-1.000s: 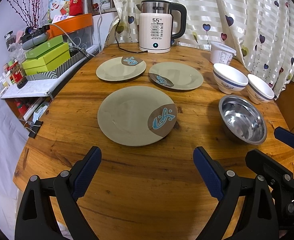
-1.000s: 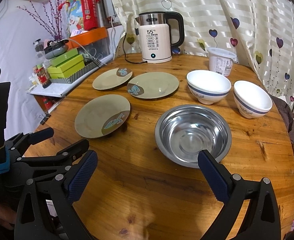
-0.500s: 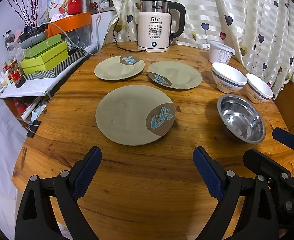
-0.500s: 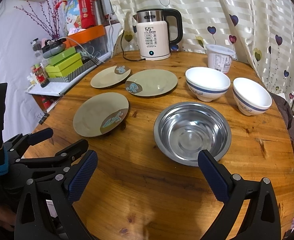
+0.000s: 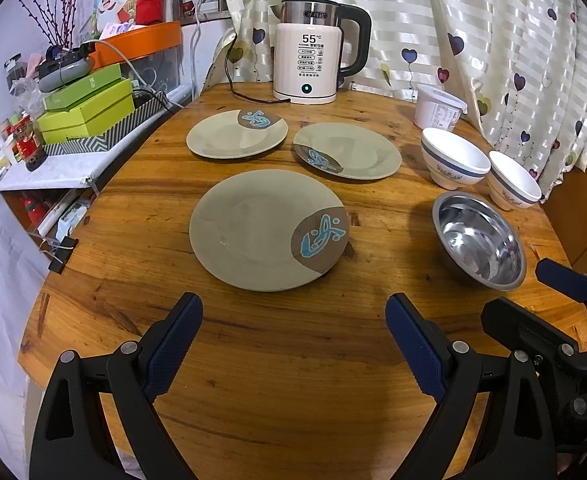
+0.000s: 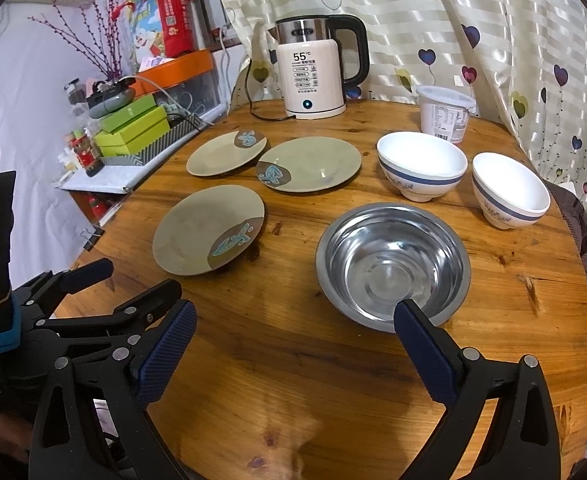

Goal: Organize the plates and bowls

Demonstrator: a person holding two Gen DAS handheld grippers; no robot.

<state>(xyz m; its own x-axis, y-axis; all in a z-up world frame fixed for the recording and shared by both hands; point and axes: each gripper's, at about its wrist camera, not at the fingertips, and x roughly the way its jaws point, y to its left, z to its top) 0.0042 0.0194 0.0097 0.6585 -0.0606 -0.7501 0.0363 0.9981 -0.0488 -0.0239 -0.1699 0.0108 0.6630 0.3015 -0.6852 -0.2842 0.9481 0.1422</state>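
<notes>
On the round wooden table [image 5: 293, 360] three olive-green plates lie flat, each with a brown patch bearing a blue fish-like motif. Nearest the left gripper [image 5: 293, 332] is the front plate [image 5: 261, 232], its patch turned to the right; behind it sit the back-left plate [image 5: 235, 134] and the back-right plate [image 5: 349, 150], near each other but apart. To the right stands a stainless steel bowl [image 6: 391, 264], upright and empty, just ahead of the right gripper [image 6: 293, 336]. Beyond it are two white bowls with a blue band and small blue lettering too fine to read: the larger white bowl [image 6: 421, 164] and the smaller white bowl [image 6: 509, 188], side by side, not touching.

Both grippers hover above the near table edge with jaws spread wide, blue pads holding nothing.

At the back stands a cream electric kettle [image 5: 311, 54] with a black handle, its display reading "55°C" above rows of small print; the brand plate on its steel top is illegible. Right of it is a white lidded tub [image 6: 445, 114] with a printed nutrition-style label. Off the table's left side are green boxes [image 5: 87, 110] stacked on a striped box, and a red package [image 6: 173, 16] with a QR code.
</notes>
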